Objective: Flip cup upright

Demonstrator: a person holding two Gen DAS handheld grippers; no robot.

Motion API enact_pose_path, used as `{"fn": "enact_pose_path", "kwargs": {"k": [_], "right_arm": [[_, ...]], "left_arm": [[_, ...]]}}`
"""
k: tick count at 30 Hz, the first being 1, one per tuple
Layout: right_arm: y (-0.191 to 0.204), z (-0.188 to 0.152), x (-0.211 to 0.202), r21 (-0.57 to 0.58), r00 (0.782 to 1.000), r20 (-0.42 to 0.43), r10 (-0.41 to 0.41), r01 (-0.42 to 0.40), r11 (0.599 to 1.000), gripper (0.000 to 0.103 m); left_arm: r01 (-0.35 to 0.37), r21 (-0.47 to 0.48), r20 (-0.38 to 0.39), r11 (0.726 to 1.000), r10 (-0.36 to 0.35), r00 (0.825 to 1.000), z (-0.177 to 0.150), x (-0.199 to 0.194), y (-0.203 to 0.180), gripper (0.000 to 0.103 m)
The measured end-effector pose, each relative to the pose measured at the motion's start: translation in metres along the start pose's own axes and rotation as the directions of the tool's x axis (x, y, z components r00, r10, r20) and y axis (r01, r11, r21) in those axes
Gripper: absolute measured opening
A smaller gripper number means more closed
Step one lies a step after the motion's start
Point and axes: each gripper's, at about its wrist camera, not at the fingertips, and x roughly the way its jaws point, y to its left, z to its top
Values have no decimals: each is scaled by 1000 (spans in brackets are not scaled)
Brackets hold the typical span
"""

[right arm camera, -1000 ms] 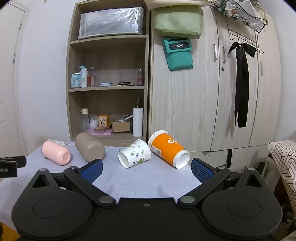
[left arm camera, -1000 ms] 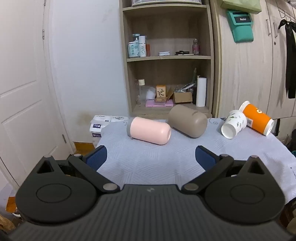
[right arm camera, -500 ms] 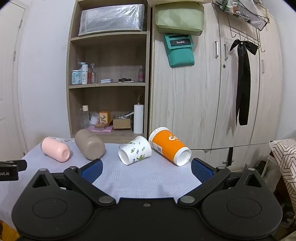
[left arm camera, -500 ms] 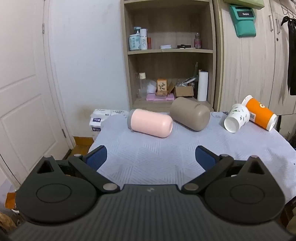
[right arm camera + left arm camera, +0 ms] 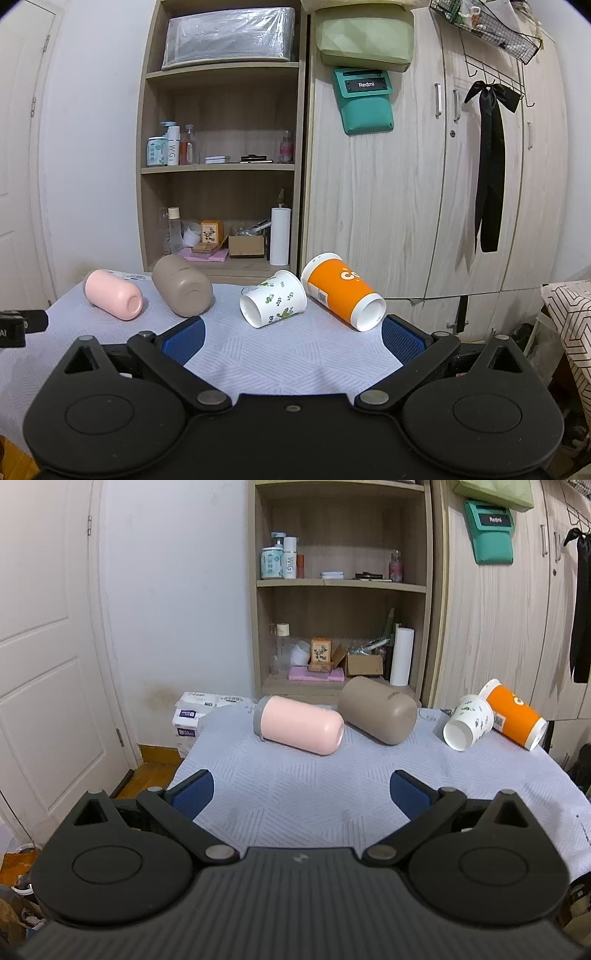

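Several cups lie on their sides on the pale cloth-covered table (image 5: 295, 805): a pink cup (image 5: 299, 730) (image 5: 112, 294), a taupe cup (image 5: 376, 709) (image 5: 182, 285), a white paper cup with green leaves (image 5: 468, 722) (image 5: 273, 303) and an orange paper cup (image 5: 515, 713) (image 5: 341, 290). My left gripper (image 5: 301, 797) is open and empty, short of the pink cup. My right gripper (image 5: 291, 338) is open and empty, just short of the white and orange cups.
A wooden shelf unit (image 5: 221, 166) with bottles and boxes and a wooden cupboard (image 5: 406, 184) stand behind the table. A white door (image 5: 48, 664) is at the left. Tissue packs (image 5: 195, 716) lie past the table's far left corner.
Both grippers have tilted or lifted slightly, so the cups sit lower in both views. Both stay open. The cups have not moved.
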Motion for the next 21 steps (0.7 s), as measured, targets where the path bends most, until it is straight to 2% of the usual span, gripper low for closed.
{"fn": "enact_pose_path", "kwargs": {"k": [5,13,21], "right_arm": [[-1,-1,1,3,1000,-4,4,-4,1000,103],[-2,0,2,10,1000,-10,16,-16,1000,103],[4,-2,8,-17,1000,-15,19,-19,1000,103]], "left_arm": [[35,-40,15,999,-34,999,2,-4,3,103],[28,-64,14,998,-27,1000,3,-5,7,103],[33,-18,5,999,-33,999,2,-4,-6,103]]}}
